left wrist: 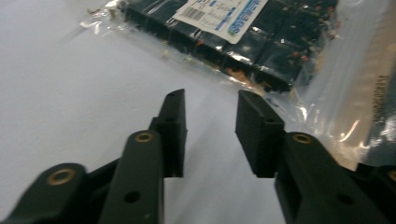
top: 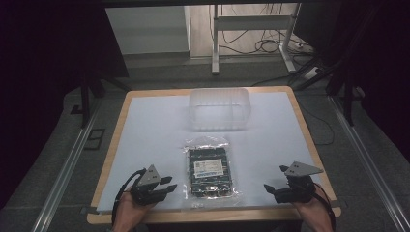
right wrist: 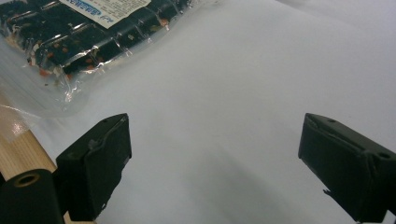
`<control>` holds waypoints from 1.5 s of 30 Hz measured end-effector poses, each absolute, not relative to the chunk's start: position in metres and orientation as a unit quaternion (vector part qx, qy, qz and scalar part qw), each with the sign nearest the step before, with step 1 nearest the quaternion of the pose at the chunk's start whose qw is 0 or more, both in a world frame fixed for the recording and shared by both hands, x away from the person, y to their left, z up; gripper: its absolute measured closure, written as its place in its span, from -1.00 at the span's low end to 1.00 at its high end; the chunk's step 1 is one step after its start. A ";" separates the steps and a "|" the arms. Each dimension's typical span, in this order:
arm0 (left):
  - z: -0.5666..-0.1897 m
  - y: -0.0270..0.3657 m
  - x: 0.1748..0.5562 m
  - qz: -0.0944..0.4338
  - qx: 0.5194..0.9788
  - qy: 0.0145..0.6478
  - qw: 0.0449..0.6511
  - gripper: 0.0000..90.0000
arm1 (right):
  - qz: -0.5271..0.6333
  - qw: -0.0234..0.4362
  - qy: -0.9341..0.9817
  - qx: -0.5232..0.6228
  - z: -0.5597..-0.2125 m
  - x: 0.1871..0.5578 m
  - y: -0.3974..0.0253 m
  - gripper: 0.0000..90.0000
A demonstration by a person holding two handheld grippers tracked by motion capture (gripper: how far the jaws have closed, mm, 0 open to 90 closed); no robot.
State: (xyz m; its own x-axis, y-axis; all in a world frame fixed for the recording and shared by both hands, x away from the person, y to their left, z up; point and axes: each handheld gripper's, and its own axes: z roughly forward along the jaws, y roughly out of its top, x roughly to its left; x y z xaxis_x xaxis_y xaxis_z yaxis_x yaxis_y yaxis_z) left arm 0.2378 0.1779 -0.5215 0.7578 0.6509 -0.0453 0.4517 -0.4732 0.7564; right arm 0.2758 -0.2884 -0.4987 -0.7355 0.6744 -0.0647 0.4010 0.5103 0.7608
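White-topped counter (top: 145,145) with a wood rim, dark room behind. Sealed clear bag of dark green blocks (top: 210,168), white label up, lies flat at the near middle of the counter. Clear plastic tub (top: 220,108) stands farther back, well apart from the bag, nothing in it as far as I can tell. Left tool (top: 168,185) just beside the bag's left edge, jaws partly apart, holding nothing. Right tool (top: 271,189) near its right side, jaws spread wide, holding nothing. Judgement: bag not yet gripped; all handling remains.
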 end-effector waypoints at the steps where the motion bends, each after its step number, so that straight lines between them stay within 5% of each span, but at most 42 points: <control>1: -0.521 0.178 0.238 0.122 0.850 0.322 0.399 0.48 | 0.381 0.180 0.850 0.316 -0.499 0.276 -0.288 -0.79; 7: -0.524 0.175 0.239 0.093 0.856 0.304 0.407 0.98 | 0.380 0.181 0.851 0.316 -0.499 0.276 -0.288 -0.79; 45: -0.537 0.139 0.254 0.071 0.887 0.281 0.360 1.00 | 0.373 0.187 0.854 0.309 -0.499 0.276 -0.286 -0.78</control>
